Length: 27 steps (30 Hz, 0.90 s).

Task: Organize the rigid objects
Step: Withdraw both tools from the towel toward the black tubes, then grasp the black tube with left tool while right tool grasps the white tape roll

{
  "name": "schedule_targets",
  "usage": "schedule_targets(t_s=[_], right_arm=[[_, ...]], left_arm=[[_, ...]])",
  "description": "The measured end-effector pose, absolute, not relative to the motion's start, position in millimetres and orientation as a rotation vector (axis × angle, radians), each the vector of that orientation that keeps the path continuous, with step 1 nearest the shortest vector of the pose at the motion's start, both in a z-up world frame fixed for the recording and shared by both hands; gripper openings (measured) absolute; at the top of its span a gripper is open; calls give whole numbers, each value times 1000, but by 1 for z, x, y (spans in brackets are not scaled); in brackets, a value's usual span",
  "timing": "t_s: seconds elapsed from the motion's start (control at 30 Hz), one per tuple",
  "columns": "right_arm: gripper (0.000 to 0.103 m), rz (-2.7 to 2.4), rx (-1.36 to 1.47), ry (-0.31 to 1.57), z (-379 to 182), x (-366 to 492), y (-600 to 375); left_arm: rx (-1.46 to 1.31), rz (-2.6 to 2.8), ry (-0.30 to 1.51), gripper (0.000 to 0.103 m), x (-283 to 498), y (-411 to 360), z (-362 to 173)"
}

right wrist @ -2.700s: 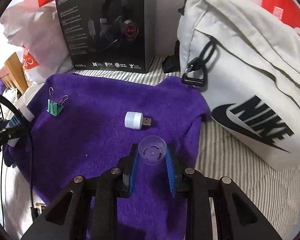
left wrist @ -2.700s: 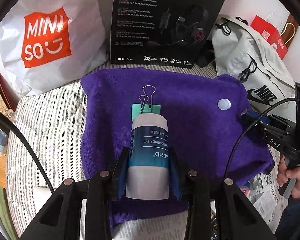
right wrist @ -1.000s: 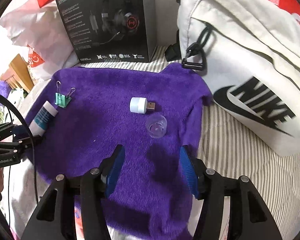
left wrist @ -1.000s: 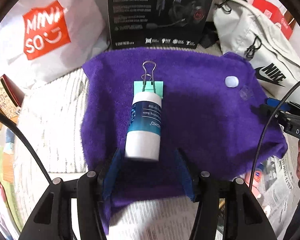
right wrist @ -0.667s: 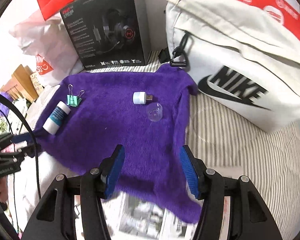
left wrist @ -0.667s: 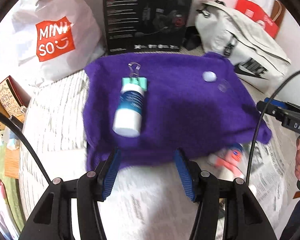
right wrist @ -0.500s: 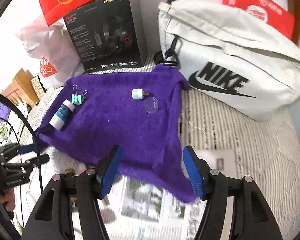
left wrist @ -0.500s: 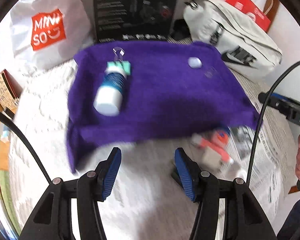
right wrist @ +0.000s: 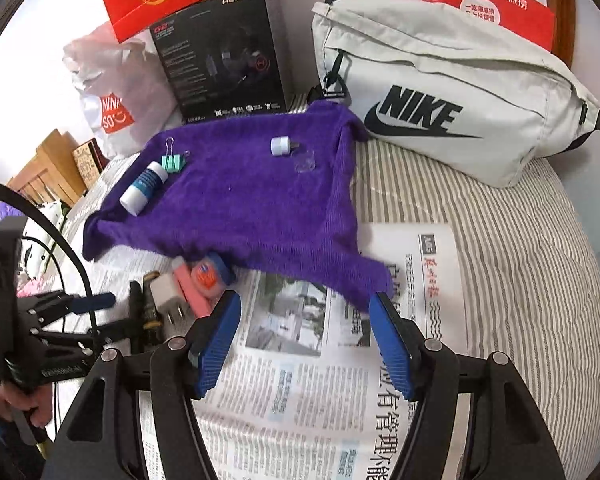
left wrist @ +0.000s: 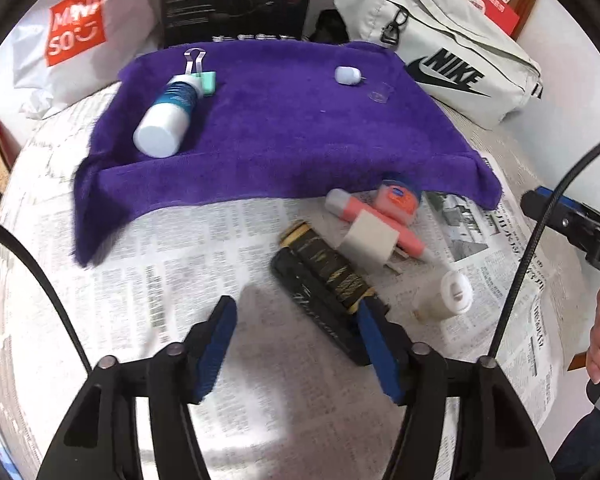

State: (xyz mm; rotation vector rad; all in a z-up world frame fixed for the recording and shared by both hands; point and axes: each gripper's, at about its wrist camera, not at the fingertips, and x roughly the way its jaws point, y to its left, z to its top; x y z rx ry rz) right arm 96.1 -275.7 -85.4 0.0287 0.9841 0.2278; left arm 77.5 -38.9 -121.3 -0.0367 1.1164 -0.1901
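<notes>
Four sorted items lie on the purple towel point(left wrist: 284, 136): balm tube point(left wrist: 166, 118), binder clip point(left wrist: 204, 76), USB plug point(left wrist: 348, 76), clear cap point(left wrist: 380, 94). Both hand-held grippers, left point(left wrist: 296, 344) and right point(right wrist: 304, 344), have just been spreading and pinch nothing, hanging above the newspaper point(right wrist: 300, 400).

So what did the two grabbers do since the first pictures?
The left gripper let go of the white-and-blue tube, the right gripper let go of the clear cap; both jaws have just been opening, empty, and pulled back off the purple towel. The green clip and USB plug stayed put.
</notes>
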Motion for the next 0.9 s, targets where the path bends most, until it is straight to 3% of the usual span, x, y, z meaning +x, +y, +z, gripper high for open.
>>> schedule_targets(t_s=[0.9], right_arm=[[66, 250, 16, 1020, -105, 94, -270]], left_arm=[[-10, -119, 1139, 67, 79, -4, -125]])
